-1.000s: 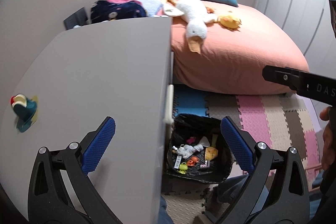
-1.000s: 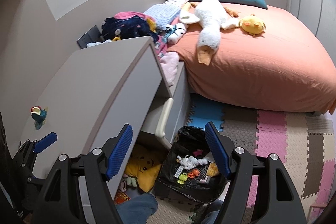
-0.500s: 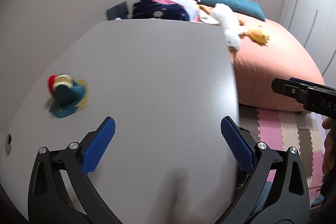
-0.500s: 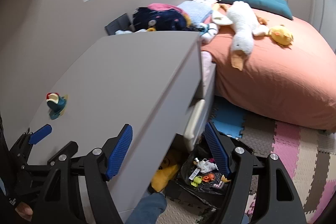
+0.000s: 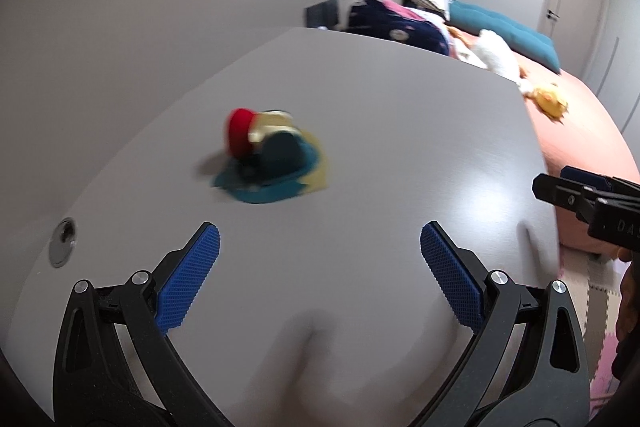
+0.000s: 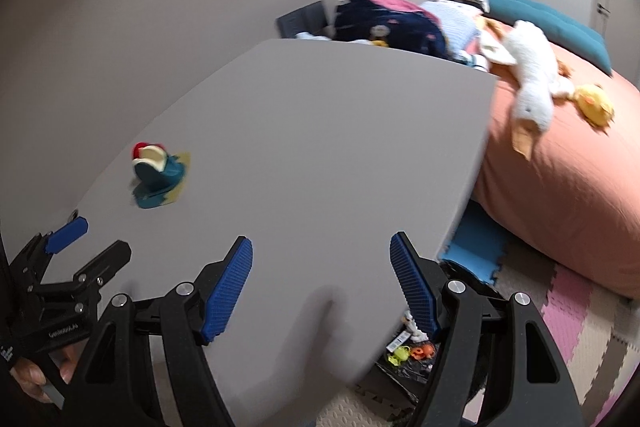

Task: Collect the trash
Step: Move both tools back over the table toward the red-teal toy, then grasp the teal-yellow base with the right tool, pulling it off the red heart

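Observation:
A small crumpled piece of trash (image 5: 272,159), teal, yellow and red, lies on the grey dresser top (image 5: 380,155); it also shows in the right wrist view (image 6: 158,177). My left gripper (image 5: 320,279) is open and empty, above the top, short of the trash. My right gripper (image 6: 322,287) is open and empty over the dresser's front right part. A black trash bag (image 6: 412,355) with several small items sits on the floor, mostly hidden under the dresser edge.
A bed with an orange cover (image 6: 568,195) stands to the right, with a white goose plush (image 6: 532,95) and a yellow plush (image 6: 596,105). Clothes (image 6: 392,23) pile up behind the dresser. Foam mats (image 6: 560,299) cover the floor.
Both grippers have swung left and over the dresser top. The trash piece now sits closer and more central ahead of the left gripper. The bag has slid nearly out of sight.

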